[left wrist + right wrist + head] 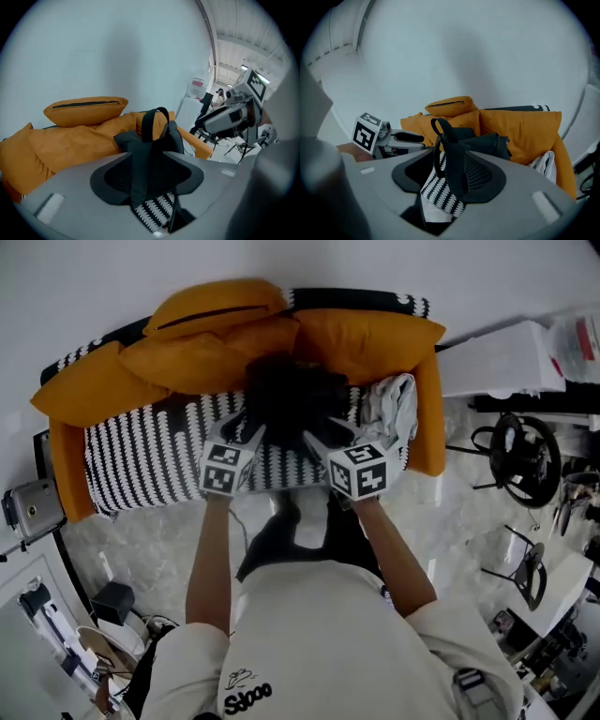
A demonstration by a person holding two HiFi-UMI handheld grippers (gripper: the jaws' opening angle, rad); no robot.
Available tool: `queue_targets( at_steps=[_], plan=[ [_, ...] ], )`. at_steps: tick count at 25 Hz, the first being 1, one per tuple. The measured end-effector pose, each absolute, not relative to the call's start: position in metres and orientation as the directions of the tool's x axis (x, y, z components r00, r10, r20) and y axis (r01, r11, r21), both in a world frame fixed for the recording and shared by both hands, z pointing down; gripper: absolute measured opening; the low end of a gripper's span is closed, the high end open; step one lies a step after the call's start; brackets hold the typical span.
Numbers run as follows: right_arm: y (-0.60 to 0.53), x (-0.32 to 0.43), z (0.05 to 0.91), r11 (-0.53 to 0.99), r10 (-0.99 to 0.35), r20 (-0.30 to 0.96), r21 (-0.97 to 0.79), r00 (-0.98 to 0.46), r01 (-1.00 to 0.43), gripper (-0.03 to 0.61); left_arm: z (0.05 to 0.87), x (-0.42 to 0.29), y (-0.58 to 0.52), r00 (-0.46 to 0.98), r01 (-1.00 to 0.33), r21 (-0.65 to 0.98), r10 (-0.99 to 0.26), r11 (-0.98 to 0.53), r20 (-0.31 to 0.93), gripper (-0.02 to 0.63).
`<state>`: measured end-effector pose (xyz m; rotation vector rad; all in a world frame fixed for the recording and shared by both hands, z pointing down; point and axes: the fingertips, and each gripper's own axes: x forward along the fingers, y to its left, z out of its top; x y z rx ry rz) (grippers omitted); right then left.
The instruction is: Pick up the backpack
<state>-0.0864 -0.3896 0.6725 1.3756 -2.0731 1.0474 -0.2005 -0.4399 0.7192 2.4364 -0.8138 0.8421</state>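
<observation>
Overhead, the backpack (281, 395) shows only as a dark blur

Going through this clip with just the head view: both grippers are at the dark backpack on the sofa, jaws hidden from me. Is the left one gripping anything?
Observer: No. The left gripper has its jaws apart, with a black strap of the backpack running between them, unclamped.
Operator: And the right?
Observer: The right gripper is open too, a second strap between its jaws.
Operator: Any handle on top?
Observer: Yes, a carry loop stands upright at the backpack's top.
</observation>
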Motion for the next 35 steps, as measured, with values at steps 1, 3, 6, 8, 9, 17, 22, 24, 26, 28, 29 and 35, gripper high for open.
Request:
queue_targets(
  at_steps=[1, 3, 6, 8, 9, 17, 22, 24, 26, 28, 29, 35],
  plan=[
    [-0.39, -0.088, 0.678, 0.208, -0.574, 0.71, -0.355, -0.407, -0.912, 0.212, 0.725, -0.201, -0.444, 0.647, -0.644, 0.211, -0.376, -0.735, 0.664, 0.216],
    [-0.391, -0.09, 0.687, 0.188, -0.565, 0.72, -0.363, -0.403, -0.913, 0.212, 0.735, -0.199, -0.449, 0.658, -0.63, 0.229, -0.354, -0.742, 0.665, 0.235],
    [-0.395, -0.093, 0.702, 0.166, -0.551, 0.737, -0.362, -0.391, -0.917, 0.216, 0.749, -0.19, -0.454, 0.683, -0.593, 0.259, -0.306, -0.762, 0.663, 0.285],
    [-0.397, -0.097, 0.711, 0.154, -0.538, 0.749, -0.364, -0.387, -0.918, 0.227, 0.757, -0.186, -0.456, 0.694, -0.572, 0.273, -0.28, -0.773, 0.663, 0.316],
    [-0.397, -0.099, 0.716, 0.149, -0.531, 0.756, -0.363, -0.384, -0.92, 0.233, 0.76, -0.184, -0.457, 0.697, -0.565, 0.277, -0.269, -0.777, 0.665, 0.326],
    [-0.408, -0.087, 0.743, 0.044, -0.534, 0.8, -0.295, -0.272, -0.955, 0.316, 0.782, -0.178, -0.469, 0.717, -0.542, 0.348, -0.205, -0.765, 0.666, 0.347],
    [-0.422, -0.092, 0.748, 0.036, -0.538, 0.797, -0.304, -0.274, -0.952, 0.318, 0.785, -0.172, -0.479, 0.733, -0.528, 0.374, -0.187, -0.762, 0.654, 0.347],
    [-0.428, -0.092, 0.75, 0.033, -0.536, 0.8, -0.297, -0.268, -0.954, 0.318, 0.784, -0.169, -0.482, 0.74, -0.521, 0.383, -0.181, -0.763, 0.647, 0.347],
    [-0.432, -0.092, 0.753, 0.029, -0.529, 0.807, -0.291, -0.262, -0.956, 0.316, 0.783, -0.165, -0.484, 0.75, -0.512, 0.392, -0.176, -0.764, 0.638, 0.344],
    [-0.433, -0.091, 0.758, 0.028, -0.516, 0.819, -0.279, -0.253, -0.96, 0.31, 0.783, -0.162, -0.484, 0.753, -0.507, 0.395, -0.171, -0.766, 0.636, 0.333],
    [-0.434, -0.09, 0.76, 0.027, -0.509, 0.825, -0.272, -0.247, -0.962, 0.302, 0.784, -0.161, -0.484, 0.751, -0.507, 0.394, -0.169, -0.767, 0.638, 0.33],
    [-0.435, -0.085, 0.768, 0.018, -0.484, 0.846, -0.247, -0.225, -0.969, 0.278, 0.785, -0.16, -0.481, 0.724, -0.533, 0.365, -0.189, -0.763, 0.663, 0.307]
  ],
)
